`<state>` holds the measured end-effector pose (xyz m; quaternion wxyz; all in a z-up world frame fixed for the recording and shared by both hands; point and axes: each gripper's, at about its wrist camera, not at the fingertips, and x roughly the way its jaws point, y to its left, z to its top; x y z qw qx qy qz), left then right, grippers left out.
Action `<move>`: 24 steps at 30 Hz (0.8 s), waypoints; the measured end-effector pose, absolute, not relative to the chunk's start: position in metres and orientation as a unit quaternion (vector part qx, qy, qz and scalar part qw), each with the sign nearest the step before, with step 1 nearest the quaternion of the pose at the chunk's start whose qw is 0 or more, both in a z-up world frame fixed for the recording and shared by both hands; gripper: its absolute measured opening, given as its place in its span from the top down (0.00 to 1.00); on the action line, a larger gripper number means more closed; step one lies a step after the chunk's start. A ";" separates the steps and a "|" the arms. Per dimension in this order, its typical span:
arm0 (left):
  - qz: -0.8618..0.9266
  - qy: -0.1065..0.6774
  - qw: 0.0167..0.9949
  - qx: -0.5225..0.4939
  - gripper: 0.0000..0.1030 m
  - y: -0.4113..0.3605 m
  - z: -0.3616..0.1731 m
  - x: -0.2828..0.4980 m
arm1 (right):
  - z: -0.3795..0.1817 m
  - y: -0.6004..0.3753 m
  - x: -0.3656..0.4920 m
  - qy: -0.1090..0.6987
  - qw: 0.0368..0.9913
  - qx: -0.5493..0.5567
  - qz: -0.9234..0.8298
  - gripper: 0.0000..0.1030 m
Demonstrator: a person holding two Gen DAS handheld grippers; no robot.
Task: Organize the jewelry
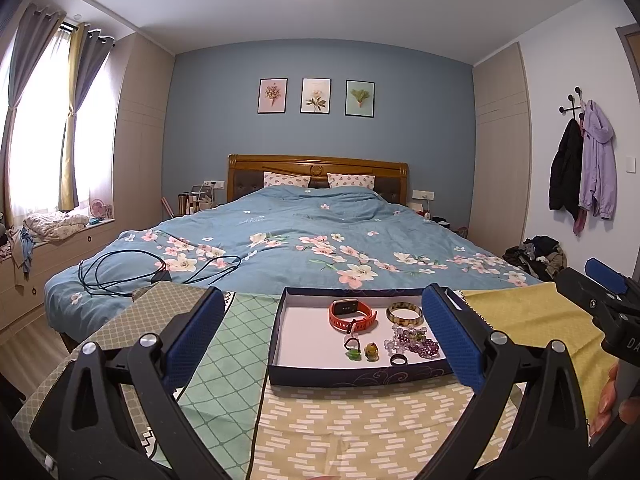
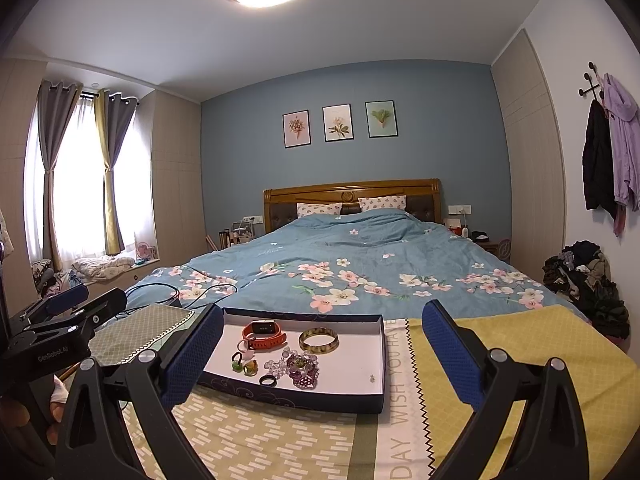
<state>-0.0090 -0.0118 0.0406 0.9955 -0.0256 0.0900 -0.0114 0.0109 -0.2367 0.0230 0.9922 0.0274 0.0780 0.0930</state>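
A shallow dark blue tray [image 1: 360, 378] [image 2: 288, 398] with a white floor lies on patterned cloths at the foot of the bed. It holds an orange smartwatch [image 1: 352, 314] [image 2: 264, 334], a tortoiseshell bangle [image 1: 405, 314] [image 2: 319, 340], a green ring [image 1: 352, 349] [image 2: 237, 362], a yellow-green charm [image 1: 372, 352] [image 2: 251, 367], a black ring [image 1: 398, 360] [image 2: 268, 381] and purple bead bracelets [image 1: 416, 342] [image 2: 298, 366]. My left gripper [image 1: 322, 336] is open and empty just before the tray. My right gripper [image 2: 322, 354] is open and empty, hovering near the tray's front.
Patterned cloths cover the surface: green lattice [image 1: 236, 344], beige dashes [image 1: 340, 432], yellow [image 2: 520, 352]. A black cable [image 1: 160, 268] lies on the blue floral bed [image 1: 320, 240]. A clothes pile [image 2: 588, 280] sits at the right wall.
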 end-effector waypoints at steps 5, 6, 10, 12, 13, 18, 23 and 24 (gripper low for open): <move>-0.012 0.091 0.995 -0.026 0.06 -0.012 0.040 -0.009 | 0.023 -0.236 0.012 0.082 0.992 0.027 0.093 0.07; -0.012 0.091 0.995 -0.025 0.06 -0.012 0.040 -0.009 | 0.023 -0.235 0.012 0.083 0.992 0.028 0.094 0.07; -0.012 0.092 0.995 -0.025 0.06 -0.012 0.039 -0.009 | 0.023 -0.235 0.012 0.084 0.992 0.029 0.092 0.07; -0.012 0.092 0.995 -0.026 0.06 -0.012 0.039 -0.009 | 0.023 -0.235 0.012 0.084 0.992 0.029 0.093 0.07; -0.012 0.092 0.995 -0.026 0.06 -0.012 0.039 -0.009 | 0.023 -0.235 0.012 0.083 0.992 0.030 0.092 0.07; -0.012 0.092 0.995 -0.026 0.06 -0.013 0.038 -0.008 | 0.023 -0.235 0.013 0.082 0.992 0.030 0.093 0.07; -0.013 0.093 0.995 -0.026 0.06 -0.014 0.037 -0.008 | 0.023 -0.234 0.013 0.082 0.992 0.030 0.092 0.07; -0.013 0.093 0.995 -0.026 0.06 -0.014 0.038 -0.008 | 0.023 -0.235 0.013 0.082 0.992 0.030 0.093 0.07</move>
